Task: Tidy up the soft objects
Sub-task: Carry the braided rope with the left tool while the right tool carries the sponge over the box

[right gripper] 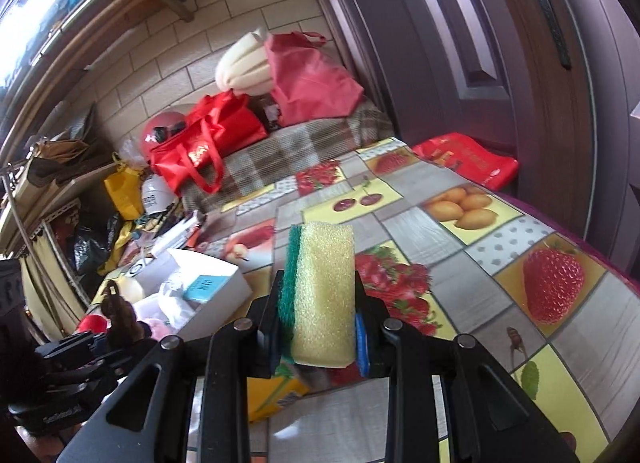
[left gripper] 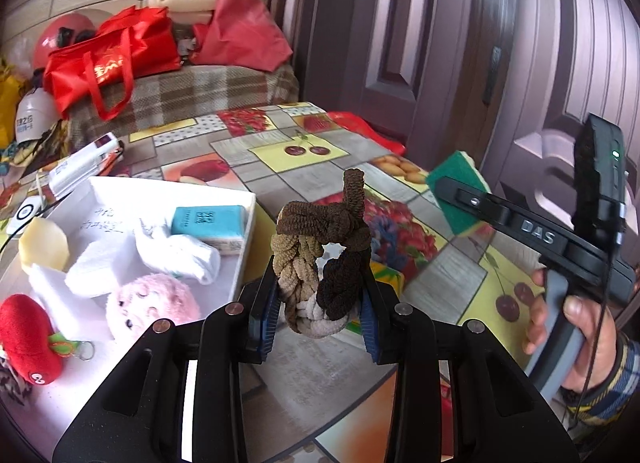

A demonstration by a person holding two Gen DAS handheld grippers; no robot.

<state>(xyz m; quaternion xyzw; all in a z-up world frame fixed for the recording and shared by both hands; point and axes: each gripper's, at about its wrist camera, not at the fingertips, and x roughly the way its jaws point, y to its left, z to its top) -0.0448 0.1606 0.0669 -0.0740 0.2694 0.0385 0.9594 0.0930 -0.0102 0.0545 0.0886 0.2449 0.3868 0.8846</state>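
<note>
Your left gripper (left gripper: 320,317) pinches a braided brown rope knot (left gripper: 322,263) between its blue pads, holding it upright above the fruit-print tablecloth (left gripper: 280,155), just right of the white box (left gripper: 248,231). In the box lie a pink plush (left gripper: 154,309), a white sock (left gripper: 180,253) and a blue pack (left gripper: 208,223). Your right gripper (right gripper: 318,337) squeezes a yellow-and-green sponge (right gripper: 324,295) on end, clear of the cloth.

Each claw (left gripper: 320,315) is black with blue pads (left gripper: 266,309) and silver screws; the right claw (right gripper: 318,327) has a grey handle, "DAS" lettering, a green light; plaid sleeve (left gripper: 608,387)
</note>
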